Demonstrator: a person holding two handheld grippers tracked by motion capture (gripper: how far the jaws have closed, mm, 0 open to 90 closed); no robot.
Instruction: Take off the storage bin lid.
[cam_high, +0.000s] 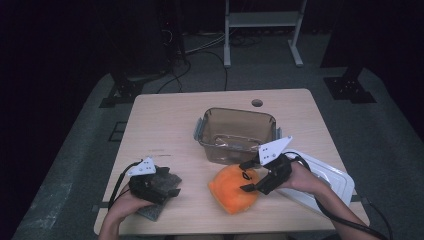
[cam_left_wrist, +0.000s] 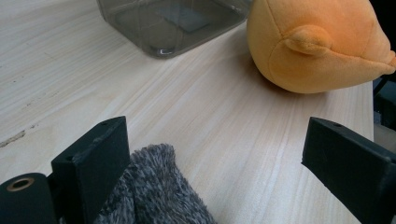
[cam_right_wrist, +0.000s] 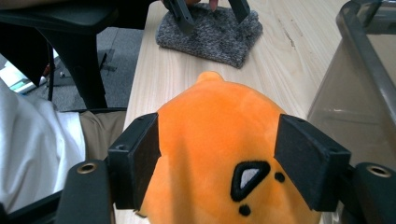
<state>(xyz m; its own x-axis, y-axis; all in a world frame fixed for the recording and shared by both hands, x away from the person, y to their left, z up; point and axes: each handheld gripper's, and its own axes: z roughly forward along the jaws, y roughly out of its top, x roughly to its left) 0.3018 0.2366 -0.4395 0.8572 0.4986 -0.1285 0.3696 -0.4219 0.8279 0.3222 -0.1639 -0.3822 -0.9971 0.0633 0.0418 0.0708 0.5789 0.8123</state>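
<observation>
I have the right gripper (cam_high: 248, 176) set over the orange plush toy (cam_high: 233, 189), which lies on the table (cam_high: 165, 120) near its front edge, just in front of the clear plastic container (cam_high: 235, 134). In the right gripper view the jaws stand wide with the toy's body between them; both pads look close against the plush, but I cannot confirm they press on it. My judgement is that the step in hand is taking hold of the toy. To do it well I would centre the jaws across the fullest part of the body, close until the plush gives slightly, and lift straight up, clear of the container's near wall. The left gripper (cam_high: 165, 186) rests over the grey knitted cloth (cam_high: 159, 207) at the table's front left, jaws wide, one pad touching the cloth's edge, nothing clamped. A white lid (cam_high: 334, 181) lies under my right forearm. No brand, label or legible writing; the toy carries only black stitched markings.
</observation>
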